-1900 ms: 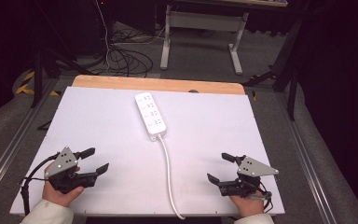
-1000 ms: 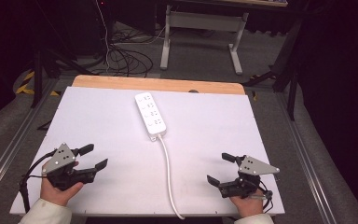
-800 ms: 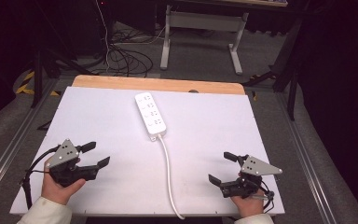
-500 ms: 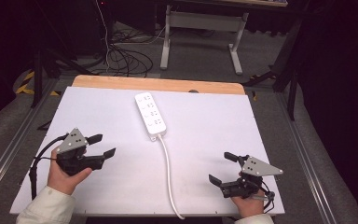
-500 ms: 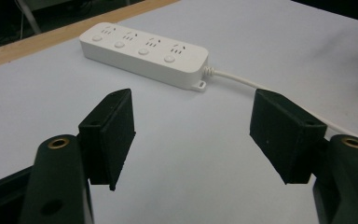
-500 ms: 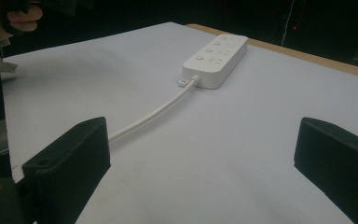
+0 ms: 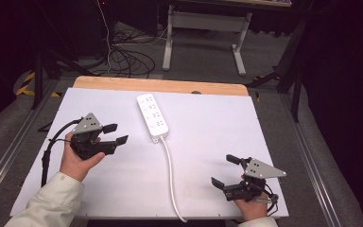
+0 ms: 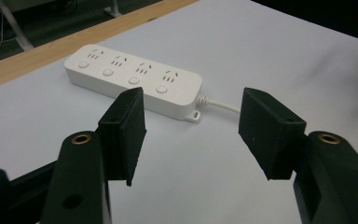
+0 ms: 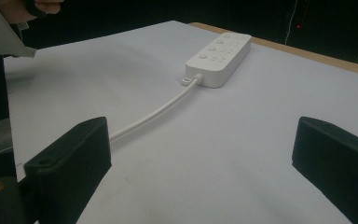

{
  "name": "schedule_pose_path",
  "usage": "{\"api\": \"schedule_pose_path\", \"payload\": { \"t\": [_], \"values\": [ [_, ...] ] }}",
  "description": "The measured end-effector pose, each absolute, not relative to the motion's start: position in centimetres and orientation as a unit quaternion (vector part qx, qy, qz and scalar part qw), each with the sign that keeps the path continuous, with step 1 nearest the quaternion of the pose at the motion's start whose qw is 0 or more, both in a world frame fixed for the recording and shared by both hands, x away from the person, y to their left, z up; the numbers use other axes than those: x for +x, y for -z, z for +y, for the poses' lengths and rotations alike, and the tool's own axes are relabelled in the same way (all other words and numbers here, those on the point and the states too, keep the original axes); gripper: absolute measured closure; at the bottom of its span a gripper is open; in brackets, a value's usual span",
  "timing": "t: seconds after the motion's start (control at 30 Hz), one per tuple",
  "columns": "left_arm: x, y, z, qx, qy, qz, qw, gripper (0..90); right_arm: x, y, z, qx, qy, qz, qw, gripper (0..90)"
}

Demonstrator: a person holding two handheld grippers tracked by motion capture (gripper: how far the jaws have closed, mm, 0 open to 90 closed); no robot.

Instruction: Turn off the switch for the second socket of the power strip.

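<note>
Left gripper (image 7: pixel 114 134) nearer smooth white power strip (image 7: pixel 152 117)

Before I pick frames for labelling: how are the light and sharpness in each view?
High view: white table evenly lit, surroundings dark. Left gripper view: power strip sharp, near fingers slightly soft. Right gripper view: dimmer, grainy, cord still readable.
</note>
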State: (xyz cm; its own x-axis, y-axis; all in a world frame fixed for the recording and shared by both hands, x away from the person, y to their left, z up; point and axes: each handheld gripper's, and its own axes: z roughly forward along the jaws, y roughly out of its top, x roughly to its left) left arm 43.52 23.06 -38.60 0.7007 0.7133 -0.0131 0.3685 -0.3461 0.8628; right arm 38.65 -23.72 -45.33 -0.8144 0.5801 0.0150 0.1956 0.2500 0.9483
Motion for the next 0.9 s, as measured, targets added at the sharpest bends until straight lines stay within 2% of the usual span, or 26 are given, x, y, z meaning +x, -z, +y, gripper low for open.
{"api": "schedule_pose_path", "payload": {
  "t": [0.4, 0.63, 0.9],
  "values": [
    [45.9, 37.6, 21.3, 0.809, -0.182, 0.335, 0.448, 44.8, 38.6, 45.3, -23.7, 0.249, -0.559, 0.773, 0.168, 5.1],
    [47.4, 37.5, 19.9, 0.812, -0.182, 0.340, 0.438, 51.6, 38.6, 45.3, -23.7, 0.247, -0.560, 0.773, 0.166, 5.1],
    [49.5, 37.9, 18.4, 0.811, -0.174, 0.346, 0.439, 55.1, 38.6, 45.3, -23.7, 0.246, -0.563, 0.772, 0.164, 5.1]
  ]
}}
